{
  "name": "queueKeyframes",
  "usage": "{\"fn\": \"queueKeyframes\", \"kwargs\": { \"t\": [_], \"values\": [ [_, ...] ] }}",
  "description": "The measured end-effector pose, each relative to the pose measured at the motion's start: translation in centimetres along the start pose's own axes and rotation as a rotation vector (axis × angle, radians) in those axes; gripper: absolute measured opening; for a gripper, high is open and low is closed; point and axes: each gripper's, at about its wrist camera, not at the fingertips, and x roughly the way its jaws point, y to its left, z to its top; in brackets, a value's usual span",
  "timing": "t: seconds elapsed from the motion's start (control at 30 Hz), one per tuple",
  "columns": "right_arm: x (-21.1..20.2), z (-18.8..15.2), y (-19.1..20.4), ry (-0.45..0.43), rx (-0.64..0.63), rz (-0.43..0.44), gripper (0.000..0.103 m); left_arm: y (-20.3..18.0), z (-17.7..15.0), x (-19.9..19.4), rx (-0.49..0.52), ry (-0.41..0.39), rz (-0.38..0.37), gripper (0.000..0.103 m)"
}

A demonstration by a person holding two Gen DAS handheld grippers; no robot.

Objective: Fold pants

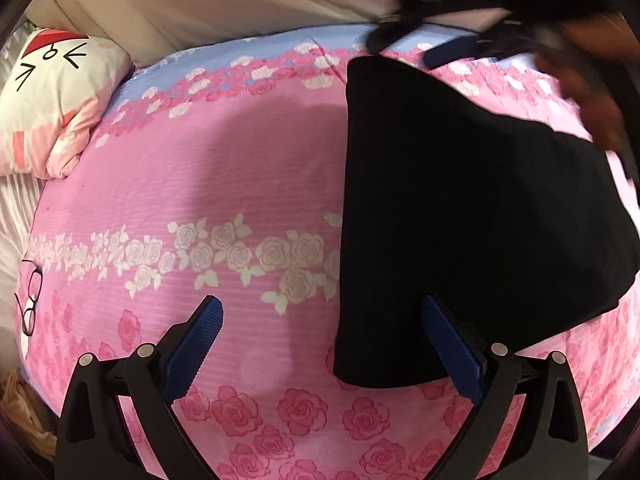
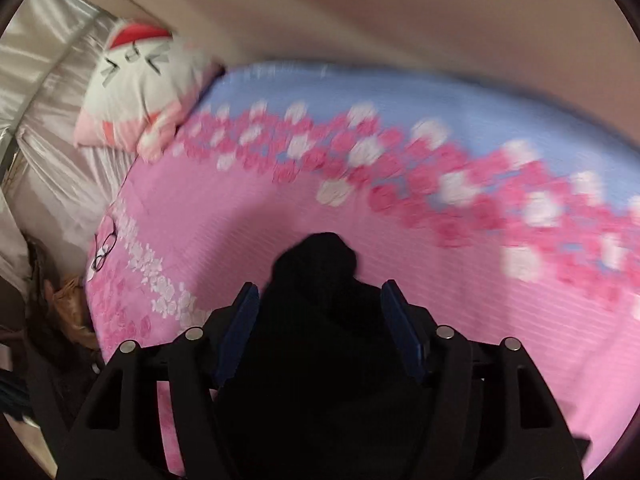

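A bed fills both views, covered by a bedspread point(image 1: 240, 184) of ribbed pink cloth. Bands of printed roses cross it: white ones through the middle, deep pink ones near the front edge, and a mixed pink-and-white band where the cloth turns pale blue toward the far side. Behind the bed rises a plain beige wall point(image 1: 200, 4). At the far left corner lies a soft white pillow point(image 1: 52, 92) with pink stripes and a cartoon cat face under a red bow. Beside the bed hangs a shiny, creased silvery curtain point(image 2: 48, 92). A pair of thin-rimmed glasses point(image 2: 105, 249) rests on the bedspread's left edge.

The pants point(image 1: 460, 216) are black, matte and folded into a flat, roughly 4-sided block lying on the right part of the bed.

The left hand-held gripper point(image 1: 320, 322) hovers above the bedspread, released, its 2 blue ribbed pads spread wide, the right pad over the pants' near corner.

The right hand-held gripper point(image 2: 320, 300) is spread apart too; a bunched peak of the black cloth stands between its pads, and blur hides whether they touch it.
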Motion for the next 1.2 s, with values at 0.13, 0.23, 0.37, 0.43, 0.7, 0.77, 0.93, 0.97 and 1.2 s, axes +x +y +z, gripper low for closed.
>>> {"fn": "queueKeyframes", "kwargs": {
  "t": [0.13, 0.23, 0.37, 0.43, 0.7, 0.77, 0.93, 0.97, 1.2],
  "values": [
    [3.4, 0.5, 1.7, 0.141, -0.043, 0.048, 0.04, 0.1, -0.1, 0.9, -0.016, 0.018, -0.034, 0.098],
    [2.5, 1.0, 3.5, 0.057, -0.155, -0.026, 0.02, 0.3, -0.3, 1.5, -0.03, 0.021, -0.054, 0.098],
    [5.2, 1.5, -0.8, 0.049, -0.094, -0.164, 0.031, 0.4, -0.1, 1.8, -0.036, 0.0, -0.057, 0.098],
    [3.3, 0.6, -2.0, -0.026, -0.036, -0.139, 0.042, 0.3, 0.1, 1.9, -0.02, 0.015, -0.063, 0.098],
    [-14.1, -14.7, -8.0, -0.312, 0.218, -0.383, 0.077, 2.3, 2.0, -0.2, -0.044, -0.027, -0.079, 0.098],
    [-16.1, -21.1, -11.3, -0.311, 0.393, -0.343, 0.077, 2.7, 3.1, -0.1, -0.043, -0.017, -0.103, 0.098],
    [-14.5, -28.4, -15.0, -0.331, 0.666, -0.11, 0.048, 2.4, 4.9, 1.9, -0.041, 0.06, -0.188, 0.098],
    [-13.8, -28.5, -14.5, -0.318, 0.642, -0.1, 0.039, 2.0, 4.8, 1.7, -0.038, 0.061, -0.184, 0.098],
    [-16.0, -29.6, -11.9, -0.378, 0.568, -0.109, 0.005, 0.2, 5.1, -0.1, 0.02, 0.027, -0.213, 0.098]
  ]
}}
